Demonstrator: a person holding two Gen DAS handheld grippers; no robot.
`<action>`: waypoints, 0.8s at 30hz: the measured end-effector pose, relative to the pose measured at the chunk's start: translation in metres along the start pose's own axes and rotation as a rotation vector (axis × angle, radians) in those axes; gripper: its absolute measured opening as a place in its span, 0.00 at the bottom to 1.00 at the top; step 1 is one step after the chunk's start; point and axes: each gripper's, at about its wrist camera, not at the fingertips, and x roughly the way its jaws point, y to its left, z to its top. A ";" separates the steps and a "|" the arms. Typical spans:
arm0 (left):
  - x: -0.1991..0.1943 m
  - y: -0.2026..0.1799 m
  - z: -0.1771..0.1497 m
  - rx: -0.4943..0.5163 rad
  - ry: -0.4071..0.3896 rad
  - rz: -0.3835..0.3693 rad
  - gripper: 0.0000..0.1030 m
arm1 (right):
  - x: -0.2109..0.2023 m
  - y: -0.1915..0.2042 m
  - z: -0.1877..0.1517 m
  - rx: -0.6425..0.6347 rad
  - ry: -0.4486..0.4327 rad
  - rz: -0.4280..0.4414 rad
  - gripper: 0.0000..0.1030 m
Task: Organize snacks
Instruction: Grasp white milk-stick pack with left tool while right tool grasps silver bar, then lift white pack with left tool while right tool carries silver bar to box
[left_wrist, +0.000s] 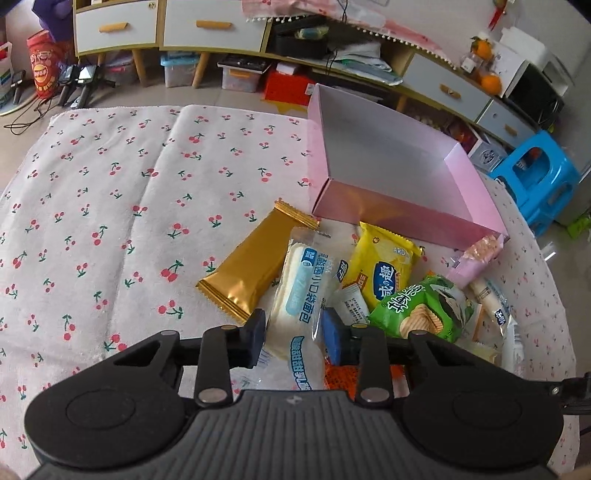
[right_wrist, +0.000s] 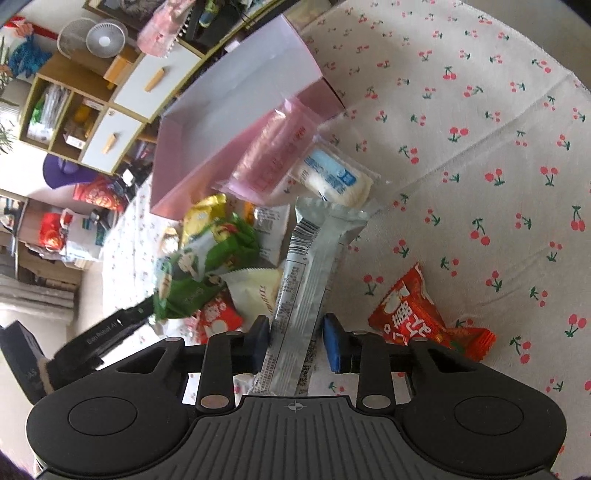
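An empty pink box (left_wrist: 388, 162) stands at the far right of the cherry-print cloth; it also shows in the right wrist view (right_wrist: 229, 103). Several snacks lie in front of it: a gold packet (left_wrist: 255, 266), a white bread packet (left_wrist: 299, 291), a yellow packet (left_wrist: 380, 266), a green packet (left_wrist: 421, 310). My left gripper (left_wrist: 293, 338) is open around the near end of the white bread packet. My right gripper (right_wrist: 297, 341) is open with a silver packet (right_wrist: 314, 266) between its fingers. A red packet (right_wrist: 417, 310) lies to its right.
A pink-wrapped packet (right_wrist: 277, 151) leans on the box front. The other gripper's black body (right_wrist: 103, 332) shows at the left of the right wrist view. Cabinets (left_wrist: 207, 26) and a blue stool (left_wrist: 535, 177) stand beyond the table.
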 end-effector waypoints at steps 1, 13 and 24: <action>0.000 0.001 0.000 -0.010 0.004 -0.001 0.29 | -0.002 0.000 0.001 0.005 -0.003 0.006 0.30; -0.017 0.008 0.006 -0.125 -0.024 -0.081 0.28 | -0.017 0.003 0.013 0.037 -0.043 0.061 0.29; -0.028 0.003 0.013 -0.200 -0.056 -0.174 0.27 | -0.030 0.006 0.028 0.069 -0.089 0.129 0.26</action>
